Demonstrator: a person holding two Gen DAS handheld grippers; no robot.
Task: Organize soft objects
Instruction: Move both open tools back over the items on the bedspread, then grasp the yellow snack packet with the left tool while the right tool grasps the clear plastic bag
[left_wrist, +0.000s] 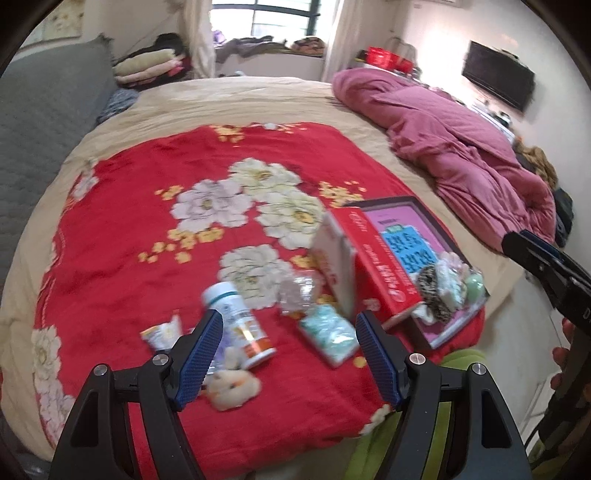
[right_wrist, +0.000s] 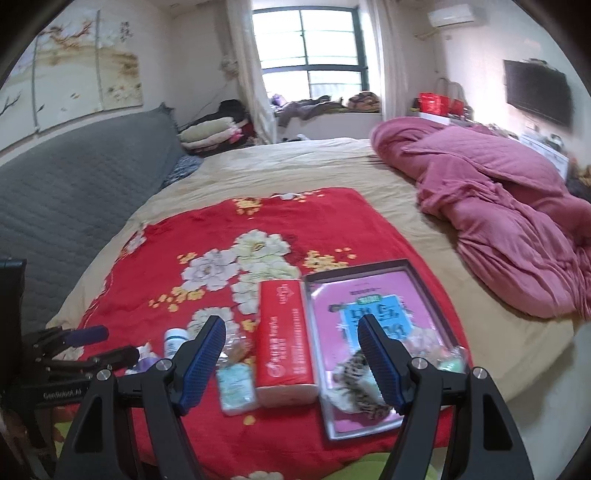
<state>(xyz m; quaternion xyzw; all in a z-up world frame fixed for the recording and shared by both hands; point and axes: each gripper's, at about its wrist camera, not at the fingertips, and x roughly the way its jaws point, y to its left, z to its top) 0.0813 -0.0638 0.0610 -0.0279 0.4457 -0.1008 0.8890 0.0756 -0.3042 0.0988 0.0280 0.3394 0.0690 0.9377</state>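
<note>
I am judging the sorting as partly done: a leopard-print soft piece (right_wrist: 364, 391) and some pale fluffy ones (left_wrist: 448, 275) are already lying in the pink tray (right_wrist: 373, 291) beside the red box (right_wrist: 284, 343). A small plush toy (left_wrist: 232, 389), a tissue pack (left_wrist: 328, 334), a bottle (left_wrist: 240, 325) and a sachet (left_wrist: 162, 334) are still lying loose on the red floral blanket (left_wrist: 147, 229). Both the left tongs (left_wrist: 290, 354) and right tongs (right_wrist: 291, 362) are hanging released, gripping nothing. I am working over a bed (right_wrist: 295, 162) with a pink duvet (right_wrist: 498, 225) heaped on it, a window (right_wrist: 310, 55) beyond.
</note>
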